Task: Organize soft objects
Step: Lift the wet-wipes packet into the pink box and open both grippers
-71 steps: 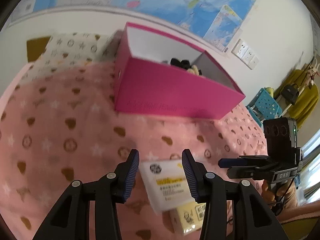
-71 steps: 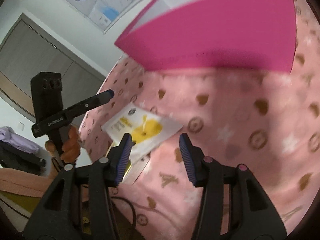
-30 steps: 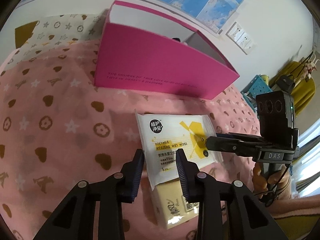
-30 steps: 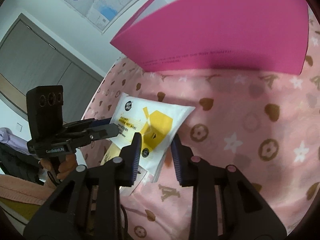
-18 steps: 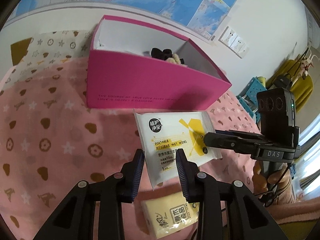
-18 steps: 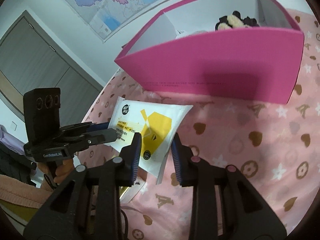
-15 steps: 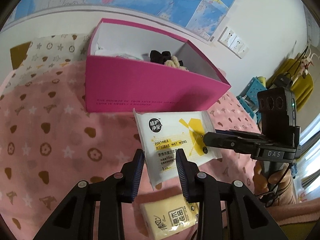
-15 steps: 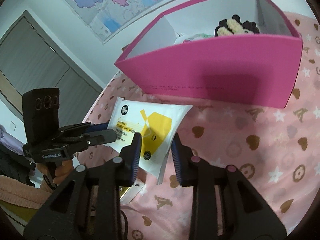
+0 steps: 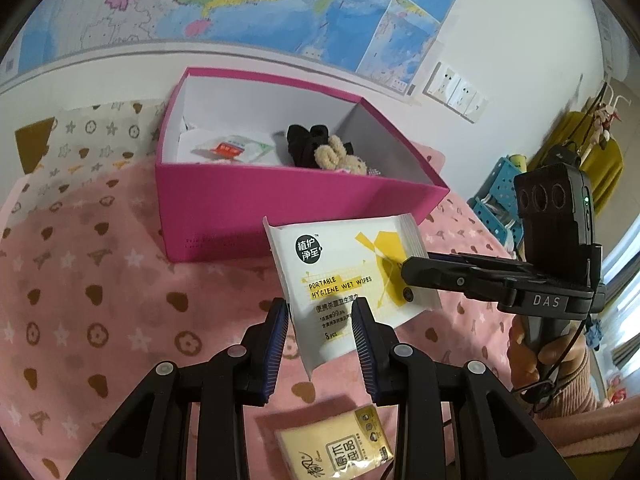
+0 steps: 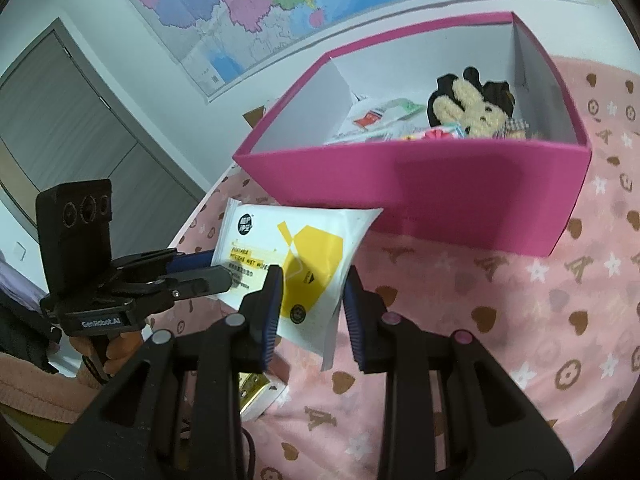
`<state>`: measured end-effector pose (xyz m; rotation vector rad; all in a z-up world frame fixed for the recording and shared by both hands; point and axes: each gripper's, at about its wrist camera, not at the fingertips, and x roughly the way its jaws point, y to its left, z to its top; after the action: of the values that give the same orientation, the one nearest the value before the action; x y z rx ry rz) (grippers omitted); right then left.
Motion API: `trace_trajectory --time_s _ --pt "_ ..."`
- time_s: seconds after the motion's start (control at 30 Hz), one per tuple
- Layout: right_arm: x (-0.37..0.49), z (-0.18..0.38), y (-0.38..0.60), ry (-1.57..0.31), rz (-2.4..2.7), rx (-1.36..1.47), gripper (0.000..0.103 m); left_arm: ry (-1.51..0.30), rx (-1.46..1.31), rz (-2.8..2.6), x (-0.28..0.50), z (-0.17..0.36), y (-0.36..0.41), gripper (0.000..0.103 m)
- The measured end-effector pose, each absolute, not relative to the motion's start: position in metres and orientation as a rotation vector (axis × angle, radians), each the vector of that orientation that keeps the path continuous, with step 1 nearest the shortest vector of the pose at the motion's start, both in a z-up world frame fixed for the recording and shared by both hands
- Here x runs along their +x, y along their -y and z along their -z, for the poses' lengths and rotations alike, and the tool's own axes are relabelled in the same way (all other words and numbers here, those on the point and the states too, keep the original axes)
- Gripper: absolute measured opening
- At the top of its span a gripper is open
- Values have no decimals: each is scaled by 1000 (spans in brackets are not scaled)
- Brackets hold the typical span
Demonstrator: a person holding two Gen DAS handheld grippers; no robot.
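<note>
Looked like somebody's bedroom at home, pretty lived-in. The surface was a bed covered in a fuzzy pink blanket point(image 9: 100, 300) with hearts and stars, and a matching patterned pillow point(image 9: 92, 136) sat up by the wall. A big colourful map point(image 9: 248, 4) was taped above it, with a row of wall sockets point(image 9: 456, 90) next to it. Off to one side hung a mustard-yellow coat point(image 9: 600, 160) and there was a blue plastic crate point(image 9: 500, 196). The other view showed grey wardrobe doors point(image 10: 72, 140).
</note>
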<state>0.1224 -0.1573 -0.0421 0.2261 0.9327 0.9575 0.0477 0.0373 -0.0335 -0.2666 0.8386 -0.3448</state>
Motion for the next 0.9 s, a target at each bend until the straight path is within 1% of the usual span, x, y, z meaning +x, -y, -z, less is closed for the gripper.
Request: trace_trajectory --time_s 0.9 --pt "142 4 158 -824 -960 192 33 -738 -214 319 70 1 -38 32"
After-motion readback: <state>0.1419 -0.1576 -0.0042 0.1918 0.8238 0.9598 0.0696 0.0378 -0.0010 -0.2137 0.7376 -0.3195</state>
